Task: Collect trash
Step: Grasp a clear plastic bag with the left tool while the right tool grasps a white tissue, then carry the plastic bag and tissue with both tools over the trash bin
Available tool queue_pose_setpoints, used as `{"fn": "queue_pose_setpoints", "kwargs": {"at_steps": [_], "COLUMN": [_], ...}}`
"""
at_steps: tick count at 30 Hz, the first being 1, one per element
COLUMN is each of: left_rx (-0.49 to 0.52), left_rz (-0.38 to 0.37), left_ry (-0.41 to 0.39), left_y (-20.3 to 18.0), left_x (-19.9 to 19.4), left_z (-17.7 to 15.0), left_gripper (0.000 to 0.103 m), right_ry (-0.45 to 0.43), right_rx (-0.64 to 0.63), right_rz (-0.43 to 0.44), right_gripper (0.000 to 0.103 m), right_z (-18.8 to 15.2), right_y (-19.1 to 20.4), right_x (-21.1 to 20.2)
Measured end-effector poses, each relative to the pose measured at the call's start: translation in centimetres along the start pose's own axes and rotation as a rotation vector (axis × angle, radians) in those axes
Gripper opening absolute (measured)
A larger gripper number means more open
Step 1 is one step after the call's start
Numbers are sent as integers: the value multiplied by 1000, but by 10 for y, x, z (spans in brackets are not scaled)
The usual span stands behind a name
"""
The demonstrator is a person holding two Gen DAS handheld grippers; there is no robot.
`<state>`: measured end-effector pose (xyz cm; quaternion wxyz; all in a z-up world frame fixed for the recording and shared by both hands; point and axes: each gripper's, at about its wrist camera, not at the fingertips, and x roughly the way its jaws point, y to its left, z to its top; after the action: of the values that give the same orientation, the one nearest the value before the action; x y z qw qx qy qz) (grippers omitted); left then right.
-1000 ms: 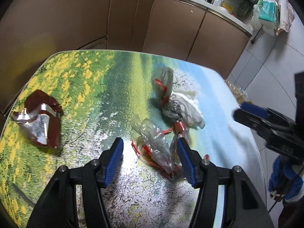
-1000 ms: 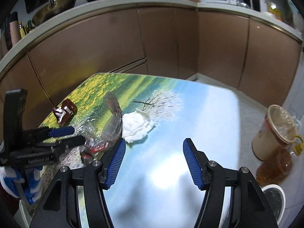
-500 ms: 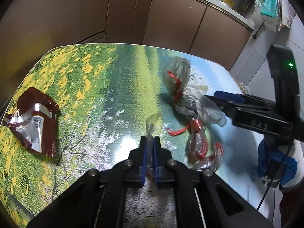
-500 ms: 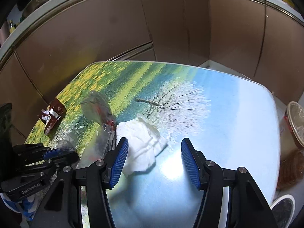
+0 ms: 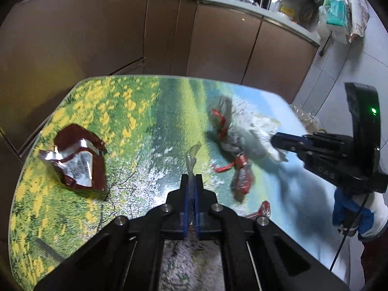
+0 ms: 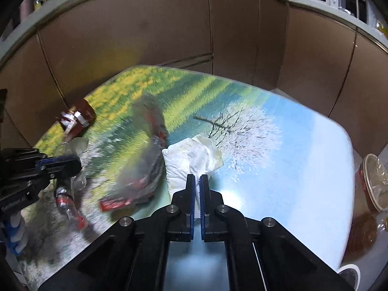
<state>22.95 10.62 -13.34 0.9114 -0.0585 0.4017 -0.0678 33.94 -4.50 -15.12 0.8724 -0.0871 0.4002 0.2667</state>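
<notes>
My left gripper [image 5: 191, 178] is shut on a clear plastic wrapper [image 5: 192, 156] that sticks up between its pads. My right gripper [image 6: 197, 181] is shut on the near edge of a crumpled white tissue [image 6: 191, 157]; it also shows in the left wrist view [image 5: 287, 143] at the tissue [image 5: 257, 131]. Clear wrappers with red print [image 5: 238, 172] lie between the two grippers, blurred in the right wrist view [image 6: 143, 169]. A dark red foil packet [image 5: 77, 160] lies at the table's left edge, and shows far left in the right wrist view [image 6: 76, 118].
The table [image 5: 145, 111] has a printed landscape top with rounded corners. Brown cabinets [image 5: 218, 36] stand close behind it. A lidded plastic cup [image 6: 374, 181] and a brown bag [image 6: 361, 232] sit on the floor at the right.
Both grippers have closed: the left on the clear wrapper, then the right on the white tissue. The left gripper has lifted and pulled back with the wrapper.
</notes>
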Motion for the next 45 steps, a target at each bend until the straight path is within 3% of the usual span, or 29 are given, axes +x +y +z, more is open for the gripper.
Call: {"fn": "queue_pose_setpoints", "kwargs": {"at_steps": [5, 11, 21, 28, 34, 42, 45], "left_rx": [29, 94, 266, 378, 433, 437, 424], "left_rz": [-27, -96, -250, -341, -382, -356, -382], "left_ry": [-45, -66, -9, 74, 145, 262, 310], "left_y": [-25, -82, -218, -330, -410, -469, -483], "left_x": [-24, -41, -18, 34, 88, 168, 190], "left_z": [9, 17, 18, 13, 4, -15, -22], "left_gripper": [3, 3, 2, 2, 3, 5, 5], "right_ry": [-90, -175, -179, -118, -62, -9, 3], "right_rx": [41, 95, 288, 460, 589, 687, 708], "right_rz": [-21, -80, -265, -378, -462, -532, -552], "right_gripper": [3, 3, 3, 3, 3, 7, 8], "right_z": [-9, -34, -126, -197, -241, -277, -286], "right_y": [-19, -47, -138, -205, -253, -292, -302], "right_x": [-63, -135, -214, -227, -213, -193, -186]}}
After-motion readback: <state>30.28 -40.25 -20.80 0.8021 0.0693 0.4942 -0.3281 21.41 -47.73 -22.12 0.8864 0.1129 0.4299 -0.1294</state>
